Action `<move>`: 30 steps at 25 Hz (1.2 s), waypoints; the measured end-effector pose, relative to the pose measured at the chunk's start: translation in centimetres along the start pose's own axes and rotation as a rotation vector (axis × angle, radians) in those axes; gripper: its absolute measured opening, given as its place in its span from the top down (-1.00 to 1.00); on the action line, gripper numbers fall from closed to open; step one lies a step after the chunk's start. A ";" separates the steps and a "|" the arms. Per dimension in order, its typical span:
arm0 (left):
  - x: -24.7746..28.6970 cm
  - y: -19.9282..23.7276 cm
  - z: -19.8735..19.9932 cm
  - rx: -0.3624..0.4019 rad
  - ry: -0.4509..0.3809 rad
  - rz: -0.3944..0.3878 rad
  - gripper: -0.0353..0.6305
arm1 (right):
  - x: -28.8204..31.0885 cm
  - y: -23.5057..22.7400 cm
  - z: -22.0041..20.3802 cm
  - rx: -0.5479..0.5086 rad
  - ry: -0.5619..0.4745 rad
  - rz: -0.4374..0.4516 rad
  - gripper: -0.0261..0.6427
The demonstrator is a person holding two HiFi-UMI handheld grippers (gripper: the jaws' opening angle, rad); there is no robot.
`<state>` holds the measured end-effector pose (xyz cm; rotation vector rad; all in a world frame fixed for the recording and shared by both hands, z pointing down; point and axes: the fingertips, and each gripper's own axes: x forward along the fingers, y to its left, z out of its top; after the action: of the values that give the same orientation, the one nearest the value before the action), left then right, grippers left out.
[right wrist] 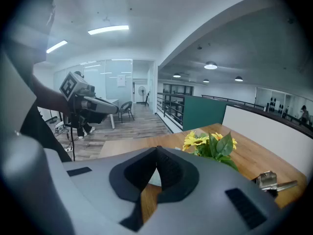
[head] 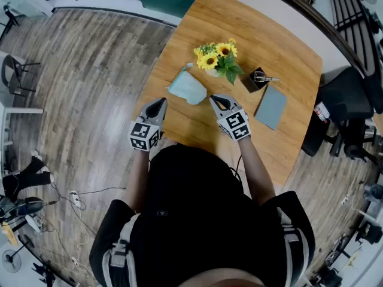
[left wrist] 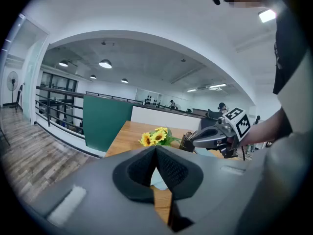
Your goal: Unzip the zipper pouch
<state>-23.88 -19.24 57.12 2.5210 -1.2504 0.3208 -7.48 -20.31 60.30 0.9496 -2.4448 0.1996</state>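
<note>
Pouch (head: 187, 87) sits pale blue and slightly crumpled on the worktop (head: 281, 46), just ahead between my grippers, beside the sunflowers (head: 216, 54). It looks soft, light and likely to slide, so I'd pin one end and pinch the zipper pull. Left gripper (head: 160, 104) closed, empty; right gripper (head: 215, 100) closed, empty too.

Blue pouch (head: 187, 88), apparently closed, lies beside sunflowers (head: 218, 55) on table (head: 281, 46).
</note>
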 end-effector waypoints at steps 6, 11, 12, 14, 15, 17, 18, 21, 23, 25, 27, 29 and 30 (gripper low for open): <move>0.4 -0.6 0.1 0.000 -0.003 -0.009 0.89 | 0.2 0.0 0.0 0.004 -0.021 0.005 0.92; 0.3 -0.7 0.0 -0.006 0.003 -0.011 0.89 | 0.2 0.0 0.1 0.003 -0.017 0.007 0.92; 0.4 -0.7 -0.1 -0.008 0.003 -0.011 0.89 | 0.2 0.0 0.0 0.003 -0.015 0.007 0.92; 0.5 -0.6 -0.2 -0.011 0.005 -0.011 0.89 | 0.3 -0.1 -0.1 0.007 -0.016 0.007 0.92; 0.6 -0.6 -0.2 -0.012 0.005 -0.011 0.89 | 0.3 -0.2 -0.1 0.012 -0.021 0.005 0.92; 0.7 -0.7 -0.3 -0.014 0.007 -0.013 0.89 | 0.2 -0.3 0.0 0.028 -0.035 0.001 0.91; 0.7 -0.7 -0.3 -0.017 0.008 -0.013 0.89 | 0.2 -0.4 0.1 0.032 -0.039 -0.001 0.91; 1.0 -0.5 -0.6 -0.038 0.009 -0.018 0.89 | 0.4 -0.6 0.1 0.022 -0.032 -0.012 0.91; 1.2 -0.5 -0.7 -0.055 0.005 -0.021 0.89 | 0.4 -0.6 0.0 0.019 -0.018 -0.014 0.91; 1.3 -0.3 -0.9 -0.070 0.003 -0.024 0.89 | 0.4 -0.5 -0.2 0.019 -0.003 -0.014 0.91; 1.6 -0.2 -1.2 -0.081 0.005 -0.028 0.89 | 0.5 -0.6 -0.5 0.021 0.007 -0.017 0.91; 1.8 -0.1 -1.6 -0.090 0.009 -0.034 0.89 | 0.6 -0.6 -0.9 0.025 0.017 -0.021 0.91; 2.0 -0.1 -1.8 -0.094 0.011 -0.038 0.89 | 0.6 -0.6 -1.2 0.028 0.020 -0.022 0.91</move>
<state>-22.73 -19.95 59.38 2.4564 -1.1837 0.2610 -6.99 -20.79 61.63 0.9817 -2.4183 0.2349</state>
